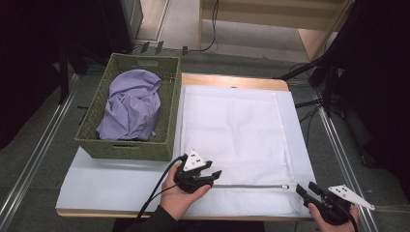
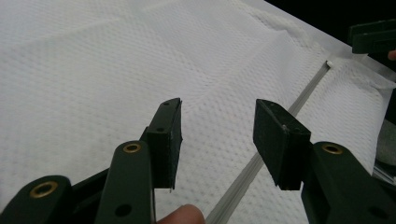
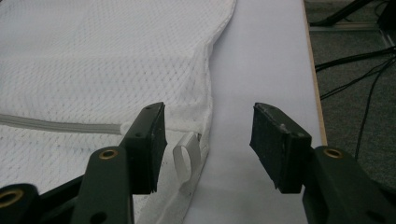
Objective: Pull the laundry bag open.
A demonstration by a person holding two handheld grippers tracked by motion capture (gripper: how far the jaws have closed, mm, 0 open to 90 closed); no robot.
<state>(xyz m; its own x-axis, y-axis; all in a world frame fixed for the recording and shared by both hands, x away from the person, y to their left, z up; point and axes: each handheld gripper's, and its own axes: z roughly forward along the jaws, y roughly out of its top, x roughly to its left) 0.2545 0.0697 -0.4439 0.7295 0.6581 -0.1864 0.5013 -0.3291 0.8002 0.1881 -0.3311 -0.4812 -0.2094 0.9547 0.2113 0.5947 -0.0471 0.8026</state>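
Note:
A white mesh laundry bag [image 1: 232,125] lies flat on the table's white mat [image 1: 96,183]. Its closed zipper [image 1: 251,186] runs along the near edge. My left gripper [image 1: 215,169] hovers at the zipper's left end, open, with nothing between its jaws; in the left gripper view it [image 2: 217,109] is above the mesh [image 2: 93,70] beside the zipper [image 2: 299,100]. My right gripper [image 1: 306,187] is open at the bag's near right corner. In the right gripper view, its jaws [image 3: 210,112] stand wide apart, and the white zipper pull [image 3: 184,156] lies loose just inside the left jaw.
A green wicker basket [image 1: 92,145] holding a crumpled lavender cloth [image 1: 133,104] stands at the left of the bag. The table's right edge [image 3: 315,93] runs close to my right gripper, with cables on the floor beyond [image 3: 359,60].

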